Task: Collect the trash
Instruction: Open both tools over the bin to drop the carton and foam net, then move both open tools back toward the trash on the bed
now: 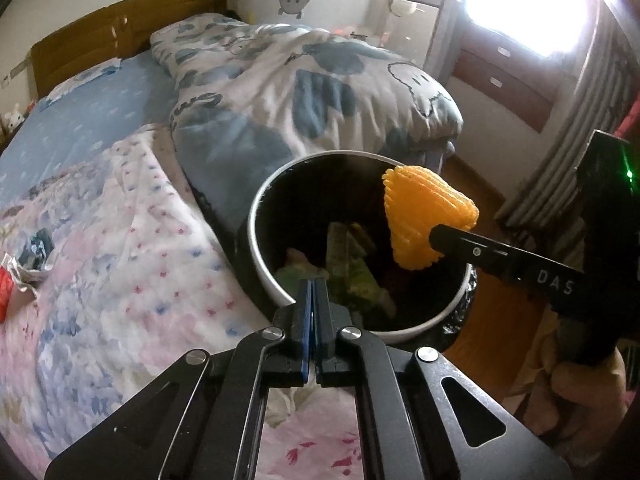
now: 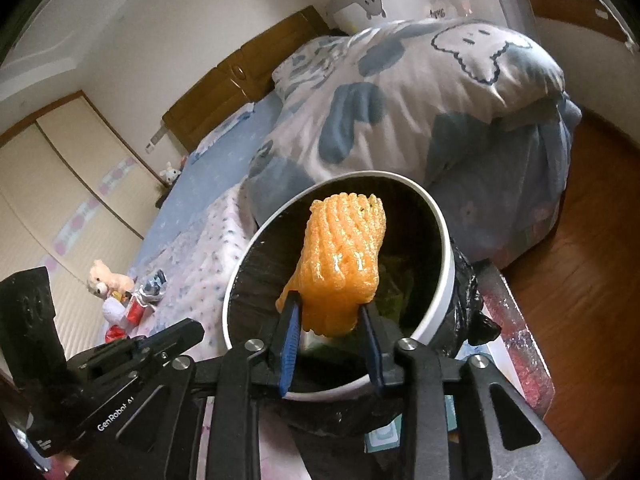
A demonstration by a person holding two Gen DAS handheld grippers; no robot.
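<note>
Orange foam fruit netting is what's in play right now, pinched at its lower end between the two blue-padded fingers of the right gripper, and it's hanging right over the mouth of the trash bin. From the left wrist view you can see the net sits above the far-right part of the opening, inside the white rim, so it's not over the bed or the floor.

The left gripper is fully closed with nothing in it, its tips just at the near edge of the bin. It isn't doing any work at the moment.

The bin has a black liner and already holds some greenish scraps at the bottom. It stands against the edge of the bed, next to the big cartoon-print duvet.

So I'd say this is the drop step: item carried, lined up over the bin, just needs releasing. The next move is to spread the right fingers enough that the squashy net lets go. Foam like this can cling to a pad, so a little shake may help.

There's more wrapper-looking trash lying far left on the bed.
</note>
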